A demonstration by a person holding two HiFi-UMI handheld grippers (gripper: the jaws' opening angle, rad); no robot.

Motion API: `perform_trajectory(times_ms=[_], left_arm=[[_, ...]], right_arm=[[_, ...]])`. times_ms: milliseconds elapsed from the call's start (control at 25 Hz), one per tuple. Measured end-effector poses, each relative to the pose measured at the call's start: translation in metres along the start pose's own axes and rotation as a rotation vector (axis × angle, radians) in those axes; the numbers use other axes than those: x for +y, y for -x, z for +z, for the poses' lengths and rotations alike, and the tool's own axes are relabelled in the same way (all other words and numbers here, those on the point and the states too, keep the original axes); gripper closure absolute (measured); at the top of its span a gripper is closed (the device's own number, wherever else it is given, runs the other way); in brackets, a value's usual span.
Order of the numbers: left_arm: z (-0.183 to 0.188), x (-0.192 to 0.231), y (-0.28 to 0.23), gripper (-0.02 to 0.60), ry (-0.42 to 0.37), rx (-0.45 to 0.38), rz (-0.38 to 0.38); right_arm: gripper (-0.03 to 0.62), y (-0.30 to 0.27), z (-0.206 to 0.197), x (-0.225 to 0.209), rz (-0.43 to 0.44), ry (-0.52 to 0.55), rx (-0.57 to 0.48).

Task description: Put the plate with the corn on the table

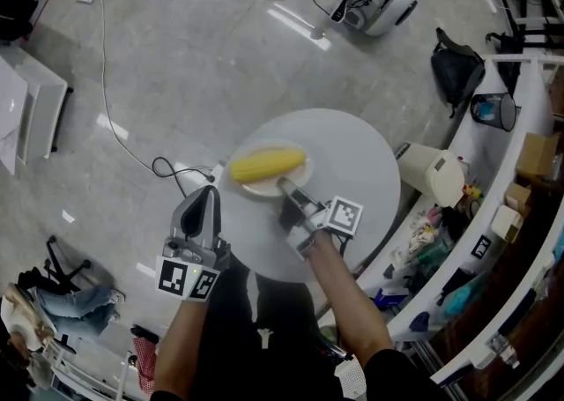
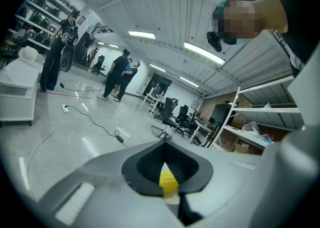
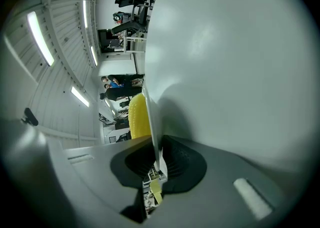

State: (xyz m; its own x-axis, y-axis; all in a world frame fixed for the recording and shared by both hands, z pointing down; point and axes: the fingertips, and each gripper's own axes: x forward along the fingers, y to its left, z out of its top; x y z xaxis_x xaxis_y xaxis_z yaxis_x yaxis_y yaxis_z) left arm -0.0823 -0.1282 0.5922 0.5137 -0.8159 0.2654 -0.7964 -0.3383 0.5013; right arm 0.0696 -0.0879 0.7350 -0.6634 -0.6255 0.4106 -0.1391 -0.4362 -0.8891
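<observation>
Left gripper [image 1: 210,189] low at left, just beside table edge, jaws together on nothing. Right gripper [image 1: 284,186] clamped on near rim of plate [image 1: 264,188], rim edge-on between pads [image 3: 170,164]. Corn cob [image 1: 267,164] lying across plate. Plate over round white table [image 1: 361,170], left of centre; contact with tabletop unclear. Glossy grey floor [image 1: 176,55] beyond.

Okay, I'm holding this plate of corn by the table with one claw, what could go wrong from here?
1. The right claw pinches only the rim of the plate. If the plate tips, the corn lying loose on it could roll off.
2. The plate sits close to the edge of the table. Let go there, it might slide off onto the floor.
</observation>
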Motion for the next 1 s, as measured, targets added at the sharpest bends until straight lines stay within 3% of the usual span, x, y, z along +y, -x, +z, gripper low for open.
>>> perform_trajectory(times_ms=[520,840,1000], left_arm=[[-0.0057,0.0006,0.0006,0.580,0.006,0.008,0.004],[-0.0030,0.0018,0.0027,0.580,0.006,0.001,0.009],[-0.0023,-0.0007,0.0028,0.580,0.007,-0.002,0.006]], right_arm=[[0.549,-0.0023,-0.0038,0.0006,0.011,-0.035,0.008],[0.548,0.0008,-0.0052,-0.0017,-0.032,-0.078,-0.011],[0.491,0.0008,-0.0045,0.0029,-0.037,-0.087,-0.016]])
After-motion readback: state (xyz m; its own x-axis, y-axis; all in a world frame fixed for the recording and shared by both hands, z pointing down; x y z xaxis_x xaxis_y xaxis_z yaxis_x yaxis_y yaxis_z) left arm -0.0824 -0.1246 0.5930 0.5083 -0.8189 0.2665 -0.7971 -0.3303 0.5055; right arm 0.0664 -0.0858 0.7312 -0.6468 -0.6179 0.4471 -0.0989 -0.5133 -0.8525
